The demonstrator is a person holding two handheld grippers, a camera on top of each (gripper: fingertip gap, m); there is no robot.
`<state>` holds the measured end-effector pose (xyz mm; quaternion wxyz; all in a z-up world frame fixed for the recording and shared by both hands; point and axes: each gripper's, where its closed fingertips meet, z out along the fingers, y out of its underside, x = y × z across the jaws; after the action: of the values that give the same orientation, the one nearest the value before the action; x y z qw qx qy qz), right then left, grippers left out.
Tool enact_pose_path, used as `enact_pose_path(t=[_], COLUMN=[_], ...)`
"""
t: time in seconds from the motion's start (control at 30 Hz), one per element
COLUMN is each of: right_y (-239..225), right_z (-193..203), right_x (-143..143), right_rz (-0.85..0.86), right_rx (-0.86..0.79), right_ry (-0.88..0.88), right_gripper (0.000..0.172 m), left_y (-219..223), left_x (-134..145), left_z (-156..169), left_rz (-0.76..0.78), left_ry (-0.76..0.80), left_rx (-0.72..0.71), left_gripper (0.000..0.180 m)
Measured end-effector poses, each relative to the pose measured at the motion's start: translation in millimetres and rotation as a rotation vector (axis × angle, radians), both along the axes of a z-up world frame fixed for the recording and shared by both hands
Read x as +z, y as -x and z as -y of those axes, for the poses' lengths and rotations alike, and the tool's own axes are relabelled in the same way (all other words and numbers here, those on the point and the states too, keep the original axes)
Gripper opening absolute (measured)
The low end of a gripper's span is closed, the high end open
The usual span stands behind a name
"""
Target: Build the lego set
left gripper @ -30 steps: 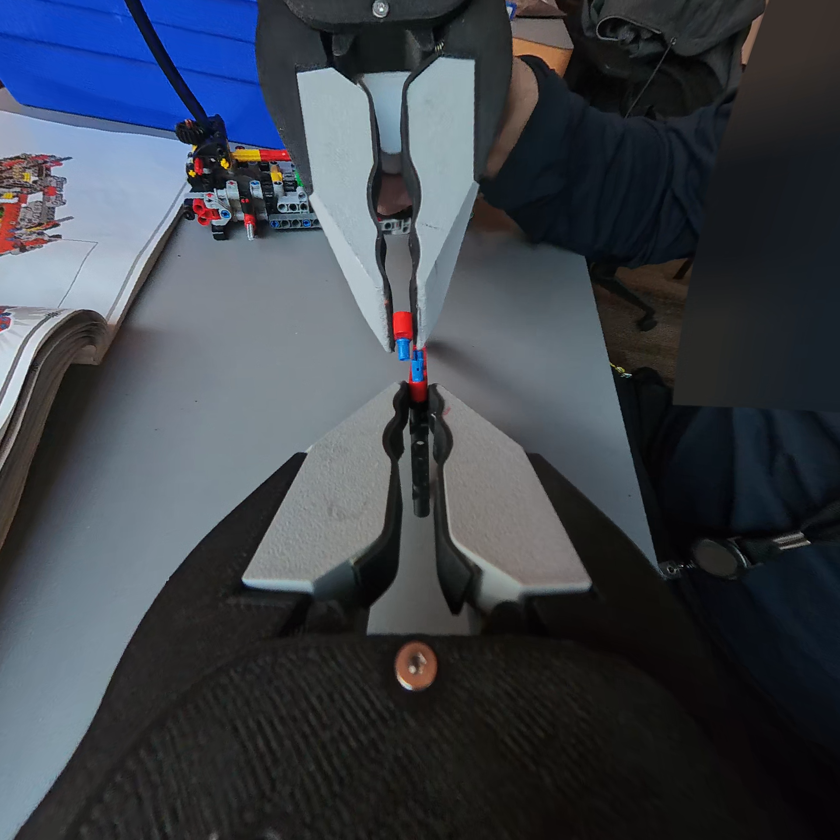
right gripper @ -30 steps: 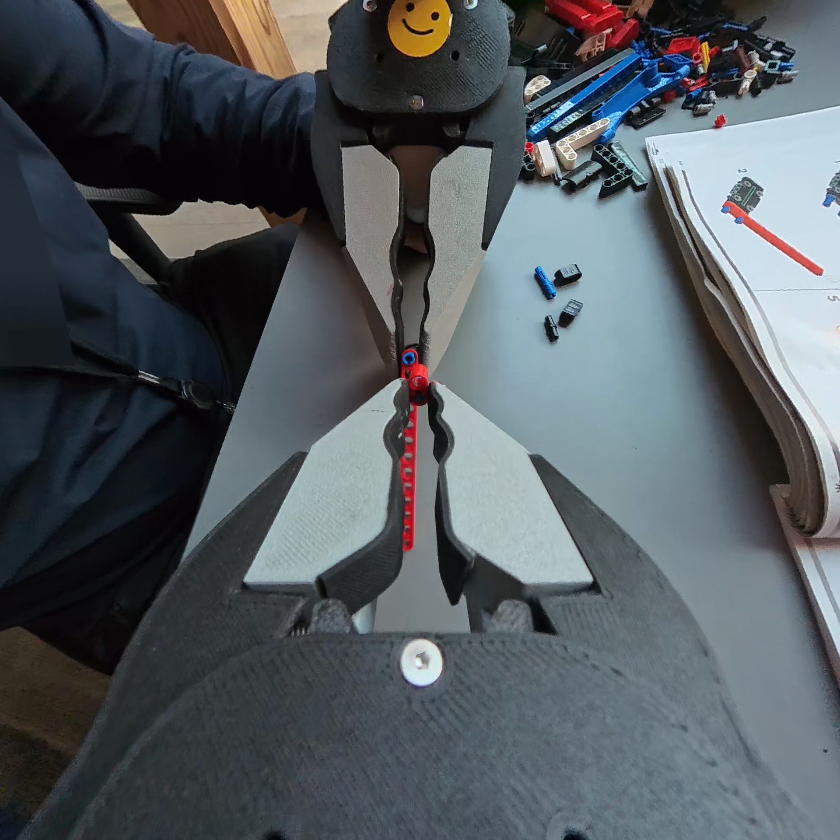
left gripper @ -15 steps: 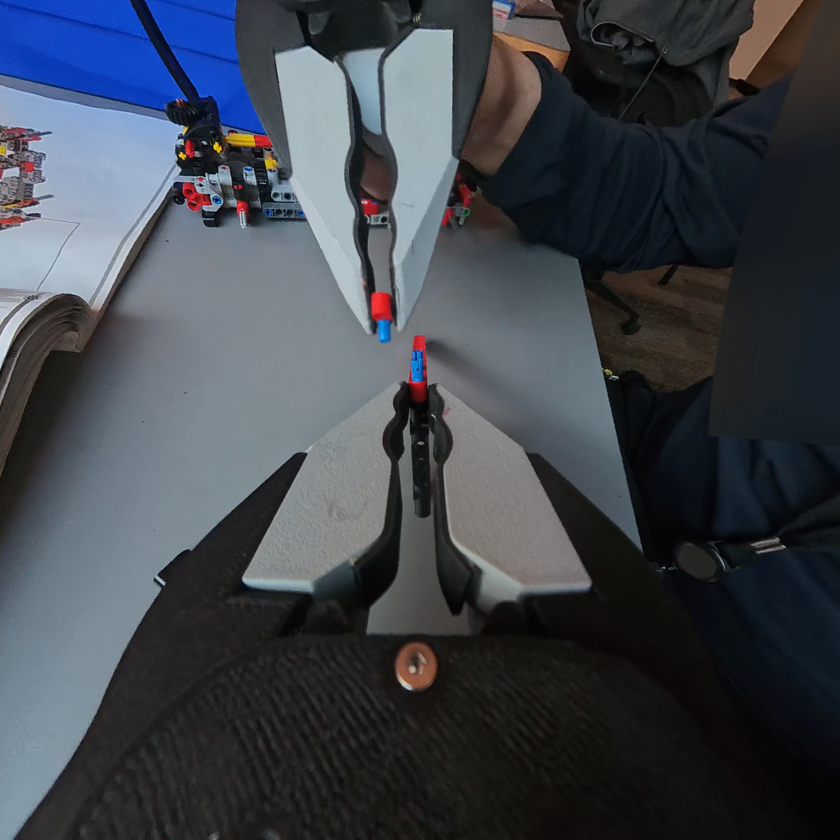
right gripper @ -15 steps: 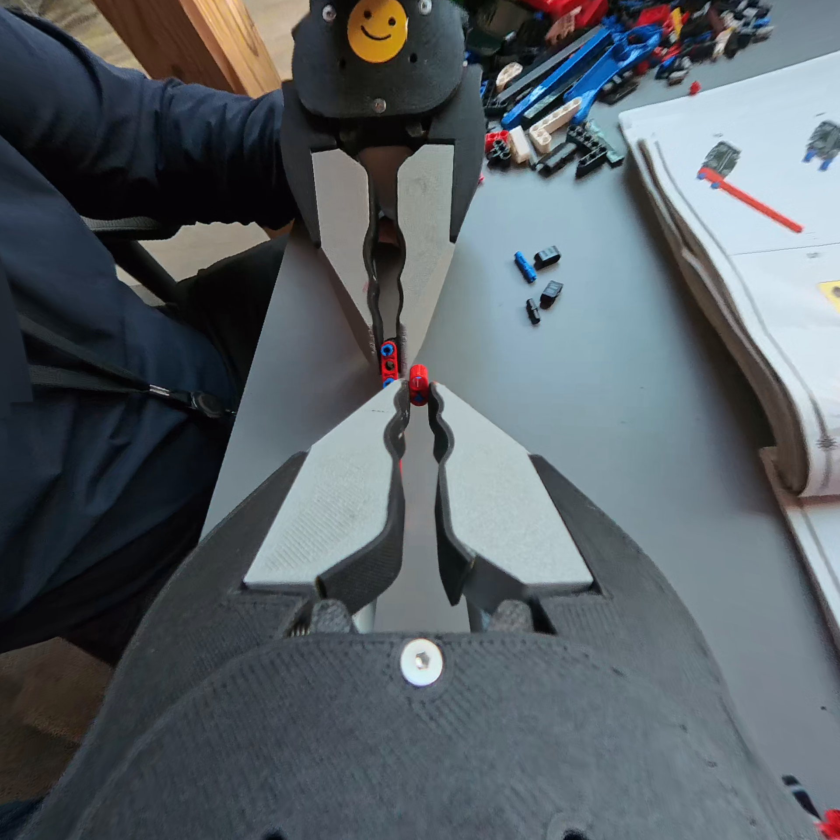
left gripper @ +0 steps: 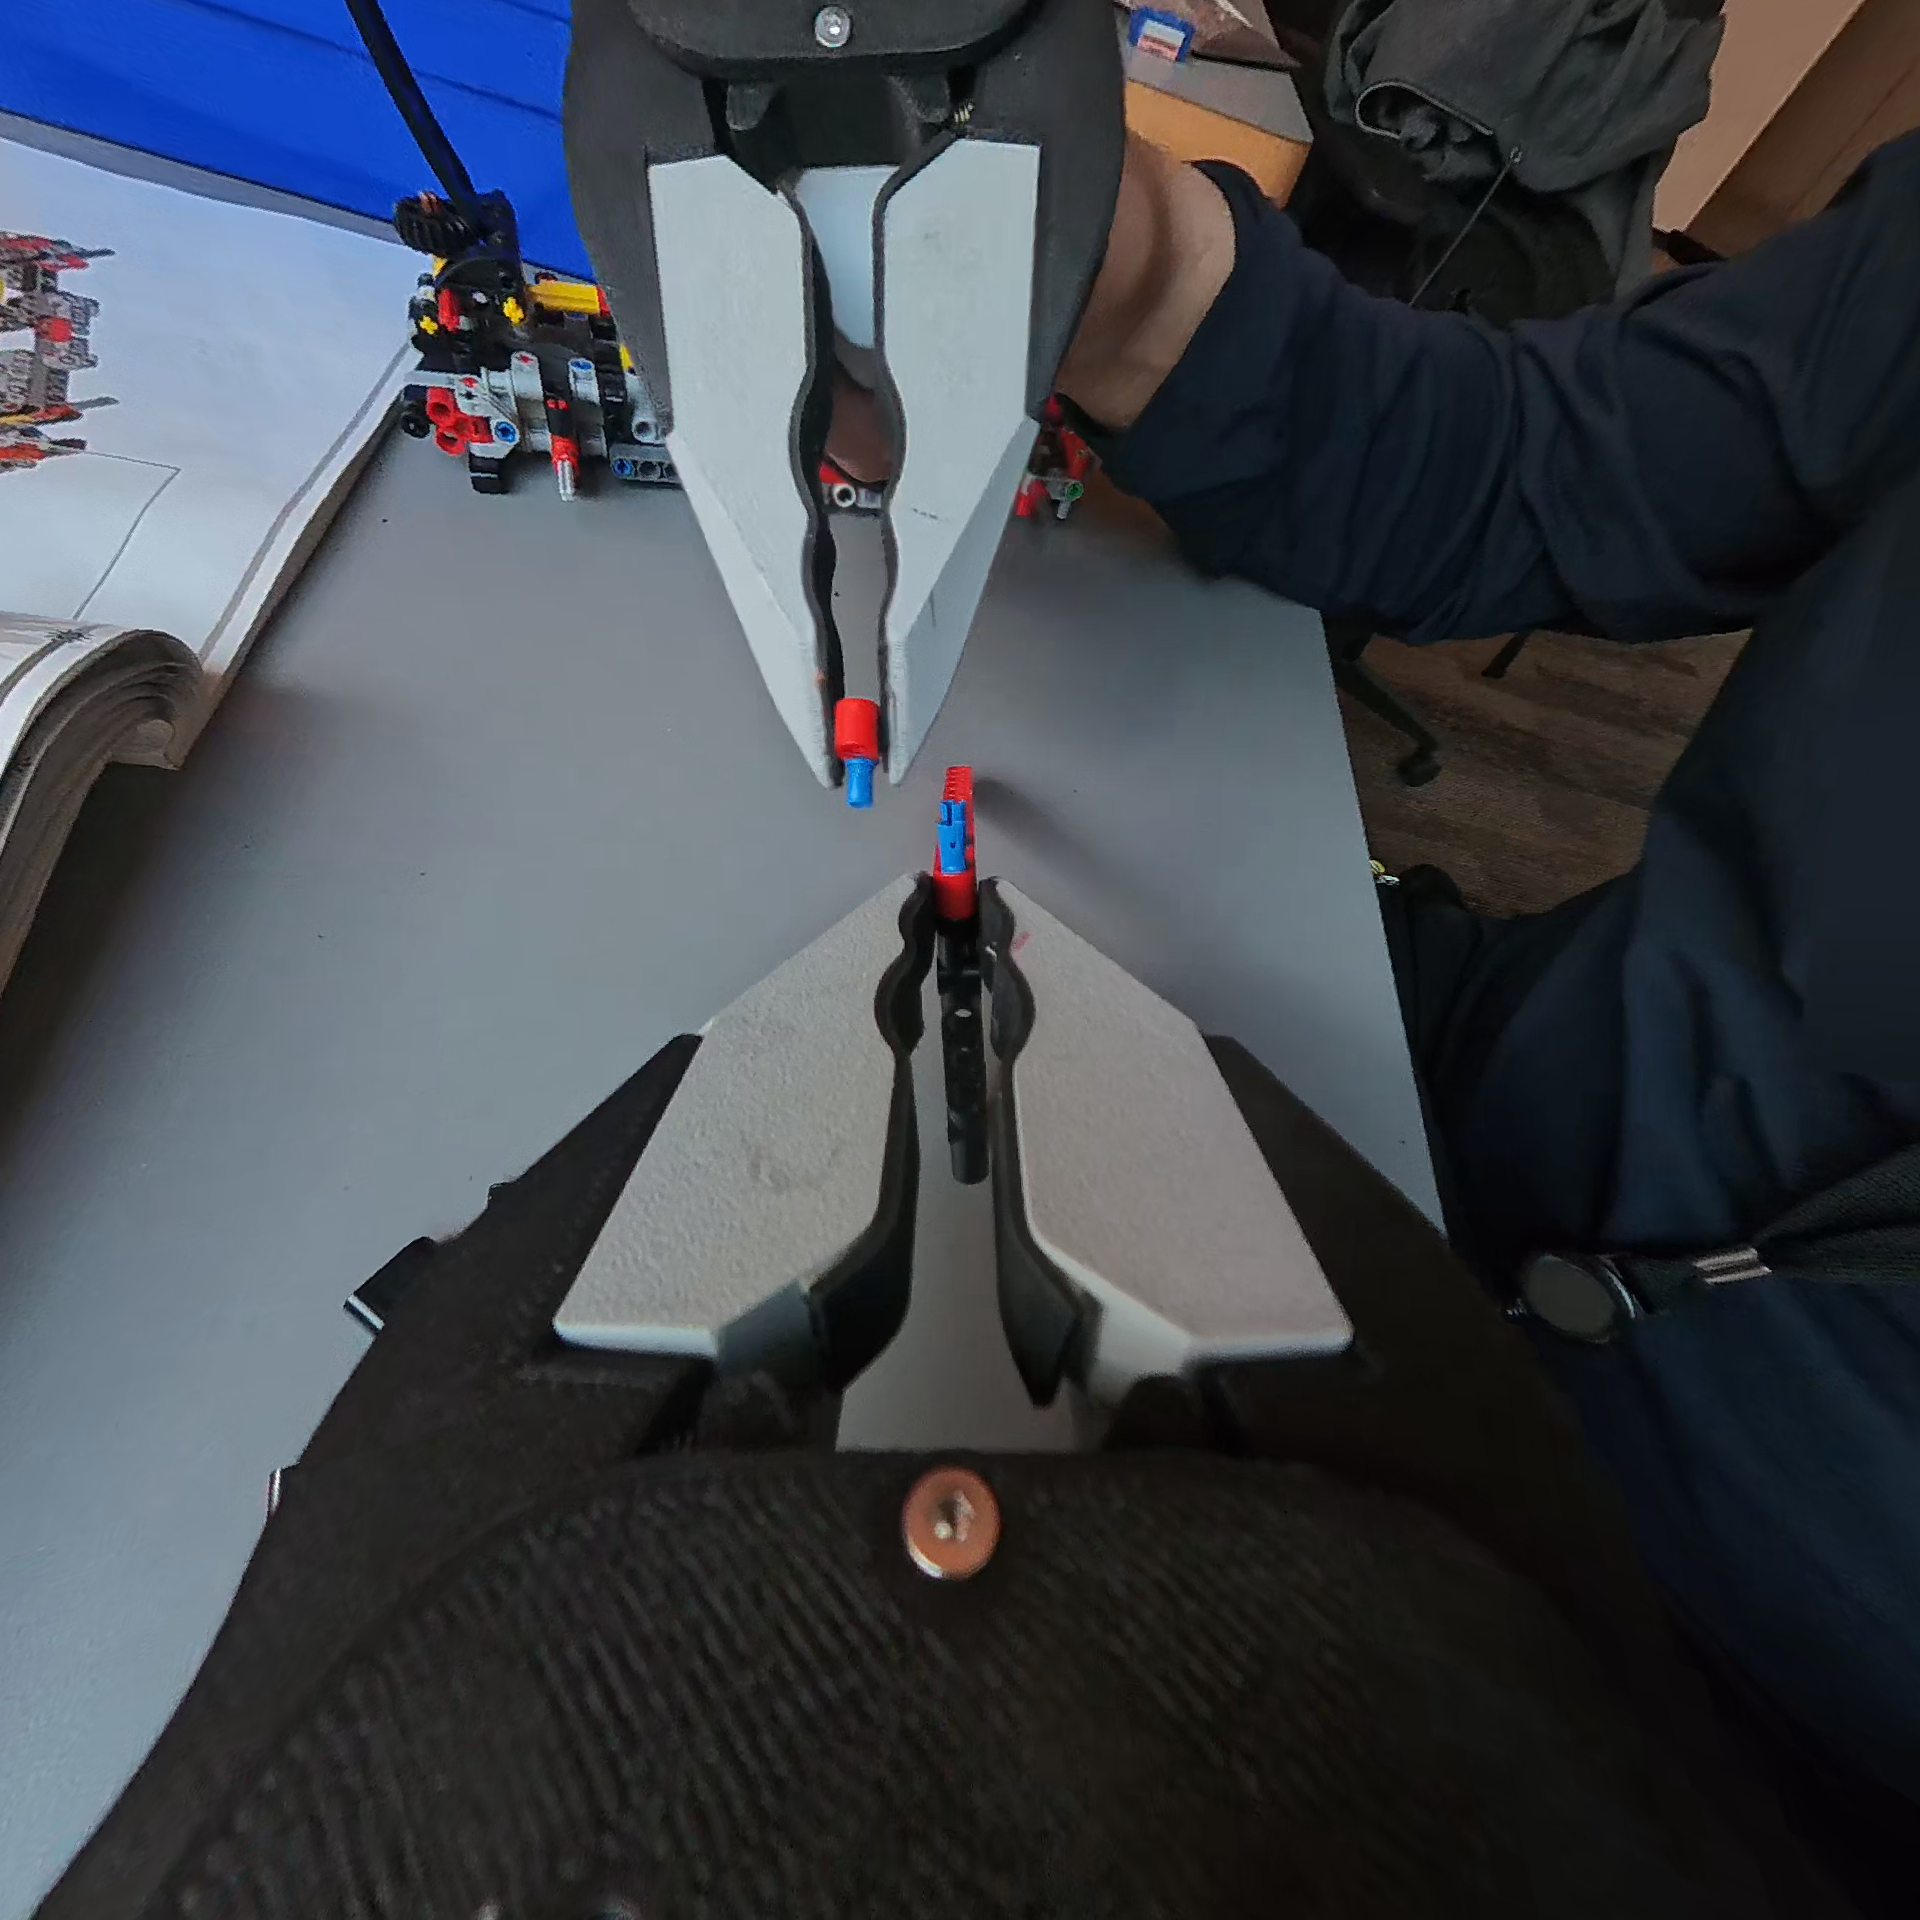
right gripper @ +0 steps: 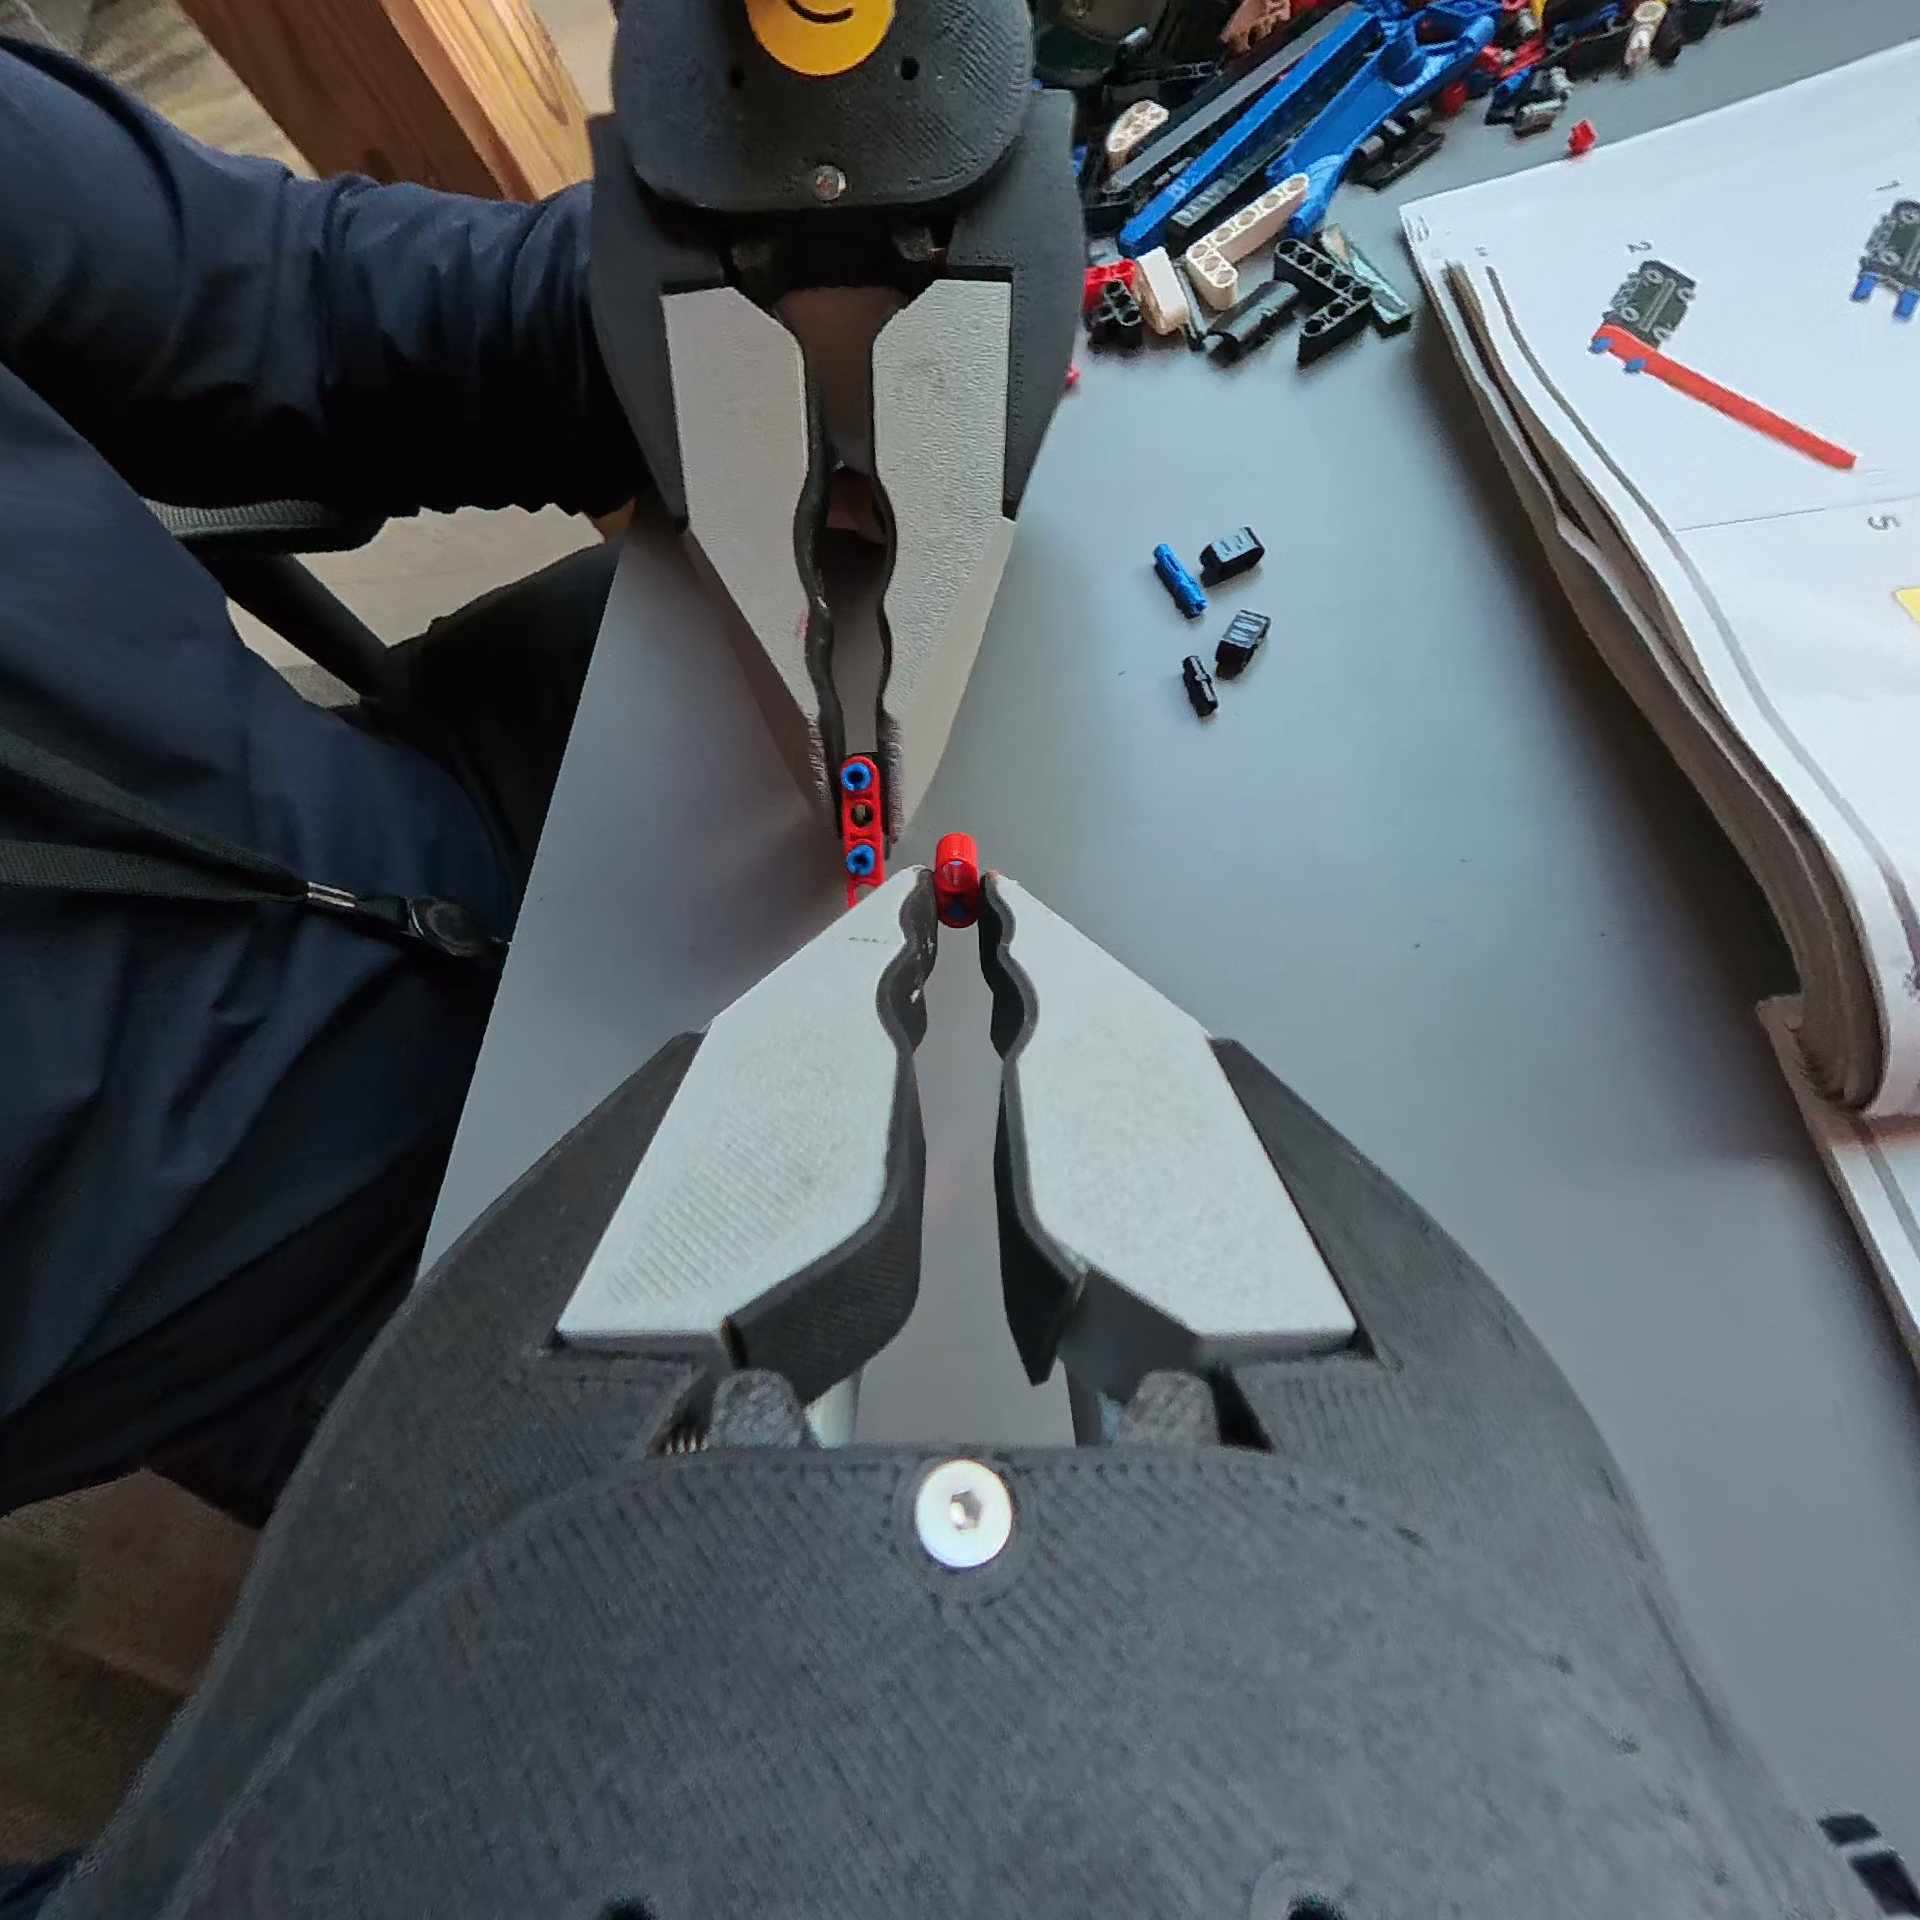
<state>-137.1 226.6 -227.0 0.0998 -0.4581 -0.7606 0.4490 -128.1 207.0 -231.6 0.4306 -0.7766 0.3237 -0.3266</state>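
My left gripper [left gripper: 954,883] is shut on a thin red beam [left gripper: 954,831] with blue pins in it. A black beam [left gripper: 961,1039] runs back between its pads. My right gripper [right gripper: 954,883] is shut on a small red connector [right gripper: 956,868] with a blue pin. Both are held above the grey table [left gripper: 416,831]. The grippers face each other tip to tip. In the left wrist view the right gripper [left gripper: 860,748] holds the connector [left gripper: 856,730] just left of the beam's end, a small gap apart. In the right wrist view the left gripper [right gripper: 860,800] holds the beam [right gripper: 860,821] upright.
A part-built brick model [left gripper: 520,384] and an open instruction booklet [left gripper: 156,416] lie at the far left. In the right wrist view the booklet [right gripper: 1714,468], a pile of loose parts [right gripper: 1299,208] and a few small blue and black pieces [right gripper: 1205,603] lie to the right. A person's sleeve [left gripper: 1455,436] is beside the table edge.
A second ago the connector's blue pin met the red beam's end. The grippers have drawn apart and the connector now sits off to the side. Both grasps held.
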Motion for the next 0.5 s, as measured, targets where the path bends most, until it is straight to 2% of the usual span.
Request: enact_pose_path(t=[0.1,0.5], right_y=[-0.8,-5.2], right_z=[-4.4,-2.3], right_x=[-7.5,-39.4], right_rz=[0.065,0.184], right_rx=[-0.026,0.000], right_ry=[0.045,-0.024], right_gripper=[0.005,0.005], left_y=[-0.3,-1.3], left_x=[-0.4,-0.5], left_z=[0.6,2.2], left_rz=[0.022,0.027], left_ry=[0.032,0.040], left_rx=[-0.006,-0.016], left_gripper=[0.005,0.006])
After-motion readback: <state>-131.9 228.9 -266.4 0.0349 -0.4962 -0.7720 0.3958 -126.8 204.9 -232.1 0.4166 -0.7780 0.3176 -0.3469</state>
